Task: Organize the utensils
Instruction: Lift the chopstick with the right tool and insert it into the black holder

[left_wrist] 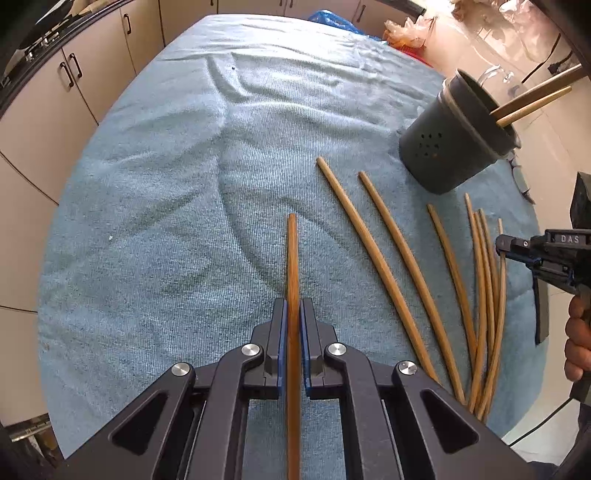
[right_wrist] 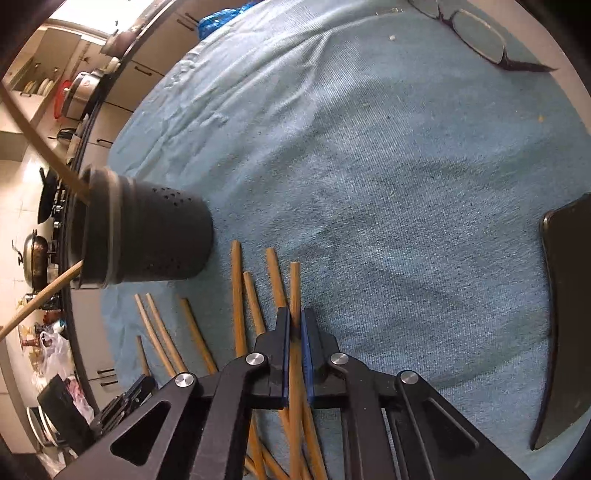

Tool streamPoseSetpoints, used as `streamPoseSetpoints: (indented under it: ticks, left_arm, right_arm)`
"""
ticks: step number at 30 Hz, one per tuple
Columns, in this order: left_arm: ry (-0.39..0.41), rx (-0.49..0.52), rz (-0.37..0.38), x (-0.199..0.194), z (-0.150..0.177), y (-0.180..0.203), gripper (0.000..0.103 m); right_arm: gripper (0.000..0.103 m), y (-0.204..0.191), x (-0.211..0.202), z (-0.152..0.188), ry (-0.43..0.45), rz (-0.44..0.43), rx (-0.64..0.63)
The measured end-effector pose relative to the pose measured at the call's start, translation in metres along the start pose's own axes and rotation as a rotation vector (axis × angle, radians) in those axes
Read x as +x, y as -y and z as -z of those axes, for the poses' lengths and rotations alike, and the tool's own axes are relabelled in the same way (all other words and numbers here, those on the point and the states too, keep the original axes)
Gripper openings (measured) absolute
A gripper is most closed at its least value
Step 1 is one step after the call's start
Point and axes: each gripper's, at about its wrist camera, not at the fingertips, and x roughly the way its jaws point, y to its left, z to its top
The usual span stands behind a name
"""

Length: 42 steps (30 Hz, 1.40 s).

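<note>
Where the left wrist view begins, the left gripper [left_wrist: 293,314] stands nearest, its jaws closed on one brown chopstick [left_wrist: 291,258] that runs straight up between the blue pads and ends over the blue cloth [left_wrist: 147,221].

Loose chopsticks, left wrist view: two long ones [left_wrist: 384,266] lie apart on the cloth just right of the held one, slanting away to the upper left; a third shorter-looking one lies further right; a bundle of several more [left_wrist: 484,295] fans out near the right edge, their near ends crossing.

Right gripper [right_wrist: 294,317]: in its own view the jaws are closed on a chopstick [right_wrist: 294,284] from that bundle, the stick rising between the blue pads, other sticks [right_wrist: 240,295] lying beside and under it on the cloth. In the left wrist view the same gripper [left_wrist: 502,245] enters from the right, its tip at the outermost stick, with a hand [left_wrist: 578,339] on its handle.

Holder: a dark grey perforated cup [left_wrist: 454,147] stands on the cloth beyond the loose sticks, at the right; two chopsticks [left_wrist: 532,103] already lean out of its mouth. The right wrist view shows the cup [right_wrist: 147,236] just beyond the far ends of the loose sticks.

Other items, right wrist view: a dark flat object [right_wrist: 565,314] at the right edge of the cloth; a pair of glasses [right_wrist: 476,33] at the far side.

Background: cream cabinet doors [left_wrist: 85,96] with dark handles past the cloth's far edge.
</note>
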Motion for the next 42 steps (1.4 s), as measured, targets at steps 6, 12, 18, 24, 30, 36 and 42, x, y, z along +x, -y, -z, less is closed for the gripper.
streamPoseSetpoints:
  ticks: [6,12,18,24,30,36,42]
  left_arm:
    - [0.091,-0.038,0.046,-0.037,0.0,-0.007,0.006]
    - [0.202,-0.067,0.06,-0.086,-0.004,-0.009,0.006]
    - [0.276,-0.075,0.069,-0.12,-0.008,-0.005,0.006]
    - [0.311,-0.071,0.071,-0.134,-0.01,0.0,0.006]
    - [0.329,-0.065,0.075,-0.143,-0.011,0.004,0.006]
    - [0.346,-0.059,0.079,-0.15,-0.013,0.006,0.006]
    - [0.362,-0.052,0.077,-0.157,-0.016,0.008,0.006]
  right_arm:
    - [0.006,-0.004,-0.041,0.012,0.09,-0.07,-0.036]
    - [0.007,-0.021,-0.103,0.039,0.238,-0.116,-0.172]
    - [0.006,-0.044,-0.139,0.059,0.331,-0.142,-0.267]
    - [0.006,-0.05,-0.152,0.065,0.364,-0.155,-0.292]
    - [0.007,-0.05,-0.166,0.066,0.393,-0.174,-0.296]
    - [0.007,-0.053,-0.179,0.067,0.423,-0.18,-0.306]
    - [0.007,-0.055,-0.191,0.066,0.444,-0.188,-0.314]
